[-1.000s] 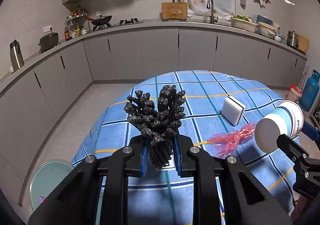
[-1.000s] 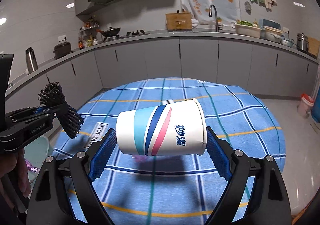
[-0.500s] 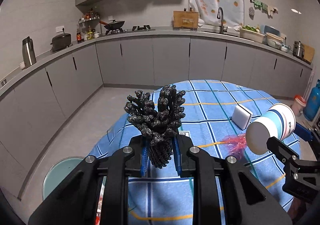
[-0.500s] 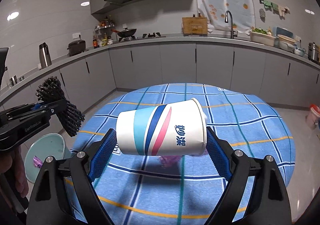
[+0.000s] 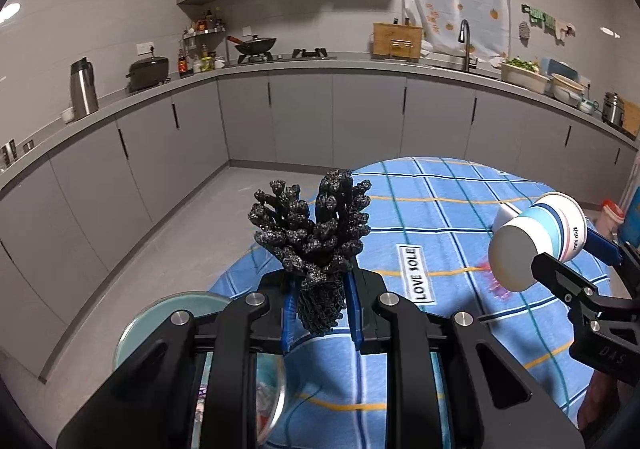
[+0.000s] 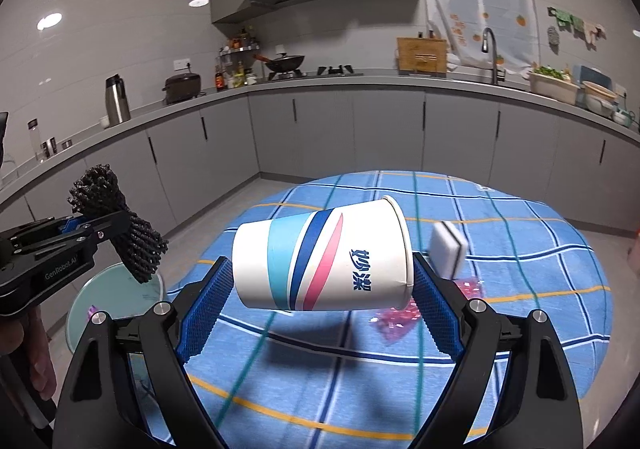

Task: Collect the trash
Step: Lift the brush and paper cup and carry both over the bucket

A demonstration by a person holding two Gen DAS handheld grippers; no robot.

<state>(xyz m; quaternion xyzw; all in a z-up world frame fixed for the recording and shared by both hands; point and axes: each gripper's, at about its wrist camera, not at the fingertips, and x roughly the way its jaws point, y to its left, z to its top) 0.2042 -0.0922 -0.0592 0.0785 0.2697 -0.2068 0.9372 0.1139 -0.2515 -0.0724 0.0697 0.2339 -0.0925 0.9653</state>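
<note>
My left gripper (image 5: 320,313) is shut on a black foam net sleeve (image 5: 316,241), which sticks up between the blue pads; the right wrist view shows the same black foam net sleeve (image 6: 120,225) held at far left. My right gripper (image 6: 320,285) is shut on a paper cup (image 6: 324,253) lying sideways, white with blue and pink stripes; the left wrist view shows the paper cup (image 5: 536,241) bottom-first at right. A light green trash bin (image 5: 160,317) stands on the floor below the left gripper, with scraps inside, and shows as the trash bin (image 6: 116,309) at lower left in the right wrist view.
A round table with a blue checked cloth (image 6: 520,241) carries a white sponge (image 6: 448,249) and a pink crumpled wrapper (image 6: 400,319). A "LOVE SOLE" label (image 5: 418,273) lies on the cloth. Grey cabinets and counter (image 5: 280,105) curve around the room. A hand (image 6: 36,353) holds the left gripper.
Both grippers have swung leftward off the table's middle toward its left edge, each keeping its load. The bin has come in under the left gripper.
</note>
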